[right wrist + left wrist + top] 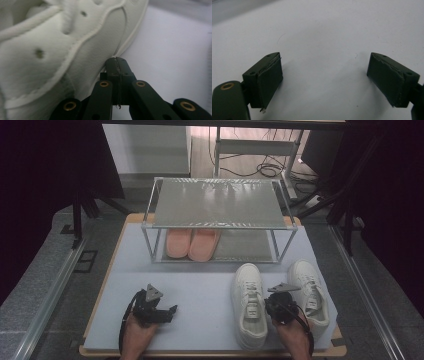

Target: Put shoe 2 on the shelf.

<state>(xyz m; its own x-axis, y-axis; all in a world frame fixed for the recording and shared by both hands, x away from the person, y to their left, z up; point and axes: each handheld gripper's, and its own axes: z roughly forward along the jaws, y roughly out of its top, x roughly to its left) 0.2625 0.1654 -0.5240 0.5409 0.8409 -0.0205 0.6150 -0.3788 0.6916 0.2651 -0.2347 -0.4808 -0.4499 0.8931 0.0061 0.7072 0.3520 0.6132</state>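
Observation:
Two white sneakers lie on the pale mat [200,290] at the front right, one [248,305] nearer the middle and one [310,292] farther right. My right gripper [274,309] sits between them, close to the middle sneaker. In the right gripper view it [116,60] is shut, with its tip against the side of that sneaker [50,50] near the sole and nothing visibly between the jaws. At the front left my left gripper [169,312] hovers over bare mat. Its jaws stand wide apart in the left gripper view [324,75] with nothing between them.
A two-level metal shoe rack [220,202] stands at the back of the mat. A pair of pink slippers [192,243] rests on the left of its lower shelf. Dark curtains and stands surround the table.

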